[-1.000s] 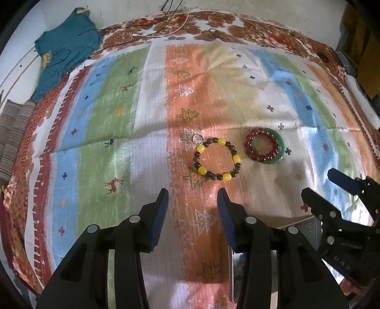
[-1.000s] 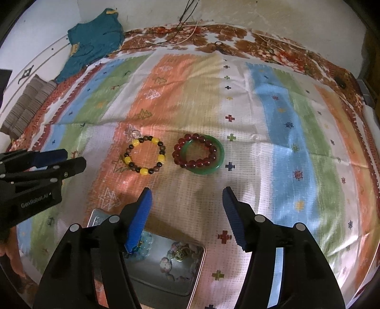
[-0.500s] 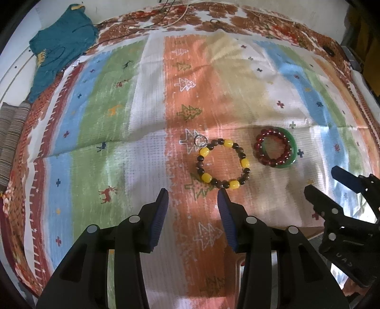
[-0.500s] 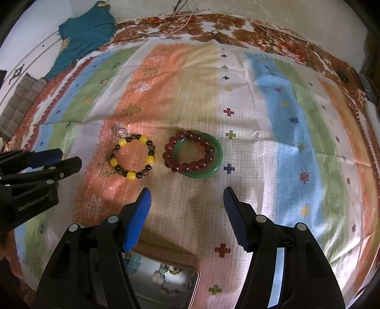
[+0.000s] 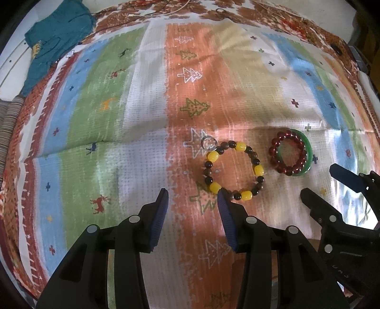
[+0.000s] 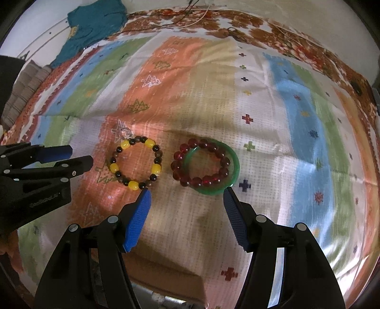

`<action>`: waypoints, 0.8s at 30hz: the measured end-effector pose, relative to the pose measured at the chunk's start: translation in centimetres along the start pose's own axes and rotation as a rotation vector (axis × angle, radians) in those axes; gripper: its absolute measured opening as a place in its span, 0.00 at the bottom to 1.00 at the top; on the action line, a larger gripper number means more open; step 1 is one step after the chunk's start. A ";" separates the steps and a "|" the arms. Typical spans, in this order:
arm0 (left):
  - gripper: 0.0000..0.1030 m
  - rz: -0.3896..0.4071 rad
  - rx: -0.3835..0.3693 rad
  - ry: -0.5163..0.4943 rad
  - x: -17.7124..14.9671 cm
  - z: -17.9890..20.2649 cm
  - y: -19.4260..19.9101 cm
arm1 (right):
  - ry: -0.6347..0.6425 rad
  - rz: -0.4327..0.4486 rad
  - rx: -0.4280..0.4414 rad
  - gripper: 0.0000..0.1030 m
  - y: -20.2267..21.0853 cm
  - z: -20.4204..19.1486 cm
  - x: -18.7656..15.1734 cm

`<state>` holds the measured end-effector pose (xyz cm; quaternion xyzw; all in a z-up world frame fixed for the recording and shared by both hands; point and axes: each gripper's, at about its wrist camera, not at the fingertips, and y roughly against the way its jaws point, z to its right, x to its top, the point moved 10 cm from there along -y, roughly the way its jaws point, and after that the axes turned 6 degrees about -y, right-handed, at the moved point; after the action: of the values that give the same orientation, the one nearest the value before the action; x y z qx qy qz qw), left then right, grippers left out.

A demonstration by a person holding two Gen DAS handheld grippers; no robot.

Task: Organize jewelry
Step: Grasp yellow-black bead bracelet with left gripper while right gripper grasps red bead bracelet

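Observation:
A bracelet of yellow and dark beads (image 5: 257,170) (image 6: 156,168) lies on the striped cloth, with a small clear ring (image 5: 209,143) (image 6: 125,133) touching its far left. To its right a dark red bead bracelet (image 5: 275,164) (image 6: 177,164) lies on a green bangle (image 5: 308,147) (image 6: 235,166). My left gripper (image 5: 192,197) is open and empty, just near-left of the yellow bracelet. My right gripper (image 6: 186,192) is open and empty, its fingertips just short of the red bracelet and bangle. Each gripper shows at the side of the other's view.
The striped, patterned cloth (image 5: 147,118) covers the whole surface. A teal garment (image 5: 54,40) lies at the far left corner. Thin cords (image 6: 190,21) run along the far edge. A metal tin's rim (image 6: 166,297) shows at the bottom of the right wrist view.
Both grippers have moved forward toward the bracelets, which now look larger and closer. The tin has slid almost out of the right wrist view. Both stay open.

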<state>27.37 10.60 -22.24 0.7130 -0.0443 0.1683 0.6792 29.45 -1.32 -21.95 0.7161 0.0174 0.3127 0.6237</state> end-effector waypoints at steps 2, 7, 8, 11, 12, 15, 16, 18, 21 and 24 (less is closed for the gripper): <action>0.42 -0.006 -0.003 -0.001 0.1 0.0 -0.4 | 0.004 -0.007 -0.001 0.61 -0.4 0.0 0.1; 0.42 -0.027 -0.010 -0.009 0.2 0.3 -1.4 | 0.033 -0.025 0.000 0.61 -1.3 -0.1 0.4; 0.42 -0.030 -0.009 -0.012 0.3 0.4 -1.6 | 0.038 -0.030 0.001 0.61 -1.5 -0.2 0.4; 0.42 -0.035 -0.007 -0.021 0.5 0.5 -2.0 | 0.056 -0.049 0.005 0.61 -2.3 -0.4 0.3; 0.42 -0.039 -0.009 -0.023 0.6 0.6 -2.2 | 0.064 -0.058 0.005 0.61 -2.6 -0.5 0.2; 0.42 -0.050 -0.013 -0.027 0.7 0.7 -2.8 | 0.097 -0.087 0.007 0.61 -3.4 -0.7 -0.1; 0.42 -0.052 -0.012 -0.028 0.8 0.6 -2.9 | 0.099 -0.091 0.007 0.61 -3.5 -0.7 -0.2; 0.42 -0.058 -0.014 -0.025 0.7 0.4 -3.3 | 0.098 -0.100 0.007 0.61 -3.8 -0.5 -0.2; 0.42 -0.072 -0.023 -0.017 0.6 0.1 -4.0 | 0.103 -0.109 0.011 0.61 -4.1 -0.5 -0.1; 0.42 -0.072 -0.033 -0.013 0.5 -0.1 -4.3 | 0.110 -0.111 0.015 0.61 -4.3 -0.7 0.0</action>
<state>29.11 11.13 -26.15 0.7039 -0.0259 0.1385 0.6962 30.69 0.24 -25.77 0.7005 0.0937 0.3164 0.6328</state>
